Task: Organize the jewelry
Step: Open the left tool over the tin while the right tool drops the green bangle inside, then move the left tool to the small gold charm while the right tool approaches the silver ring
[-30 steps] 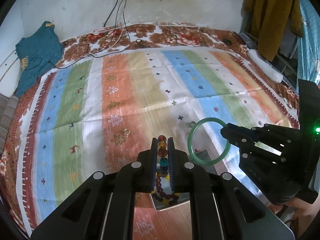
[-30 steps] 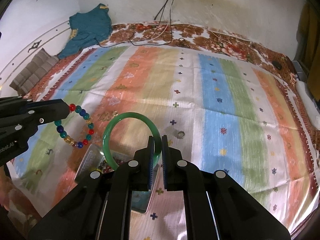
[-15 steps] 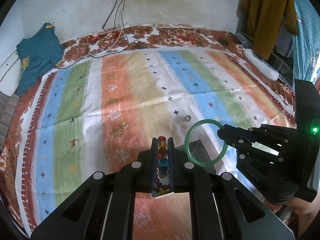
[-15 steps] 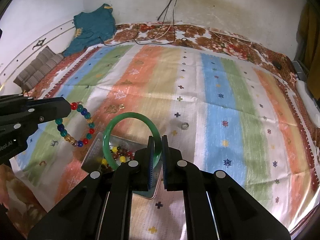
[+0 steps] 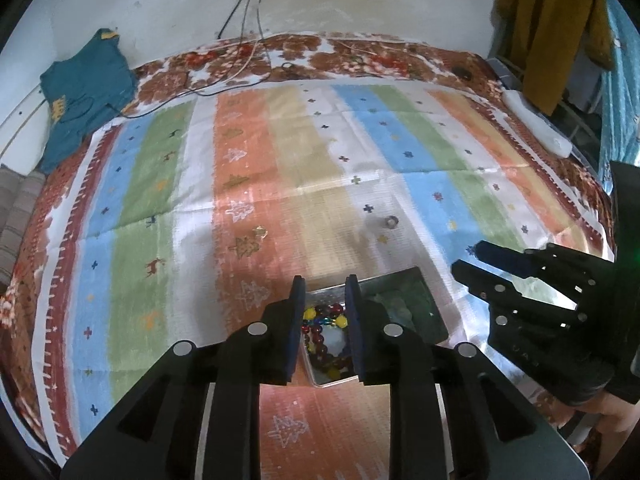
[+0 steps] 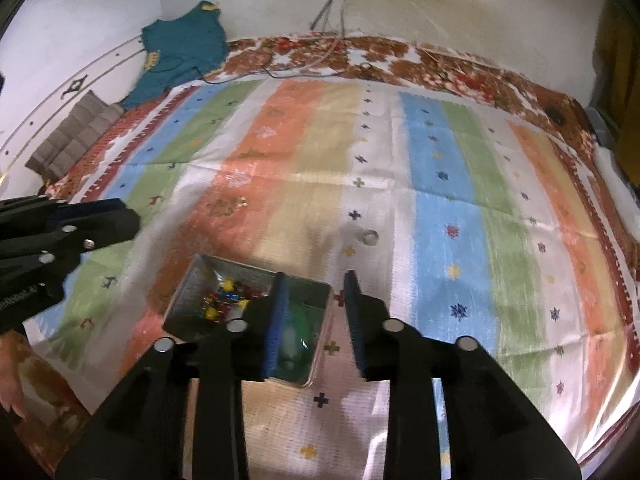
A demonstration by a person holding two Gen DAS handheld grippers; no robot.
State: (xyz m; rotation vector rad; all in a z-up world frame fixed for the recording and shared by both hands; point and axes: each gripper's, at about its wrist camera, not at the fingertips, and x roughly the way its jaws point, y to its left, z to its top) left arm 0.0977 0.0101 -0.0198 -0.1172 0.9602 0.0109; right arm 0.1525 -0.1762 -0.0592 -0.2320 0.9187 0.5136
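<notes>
The left gripper (image 5: 325, 300) is seen with its jaws spread and nothing between them, held above the metal tray (image 5: 434, 322). The beaded bracelets (image 5: 324, 322) are seen lying in the tray's left compartment, directly below the gap. The right gripper (image 6: 314, 308) is likewise spread and empty, over the tray's right compartment, where the green bangle (image 6: 298, 326) is lying. The tray is set on a striped cloth (image 5: 248, 184). A small ring (image 6: 370, 237) is noted on the cloth beyond the tray, and a gold trinket (image 5: 260, 233) farther left.
</notes>
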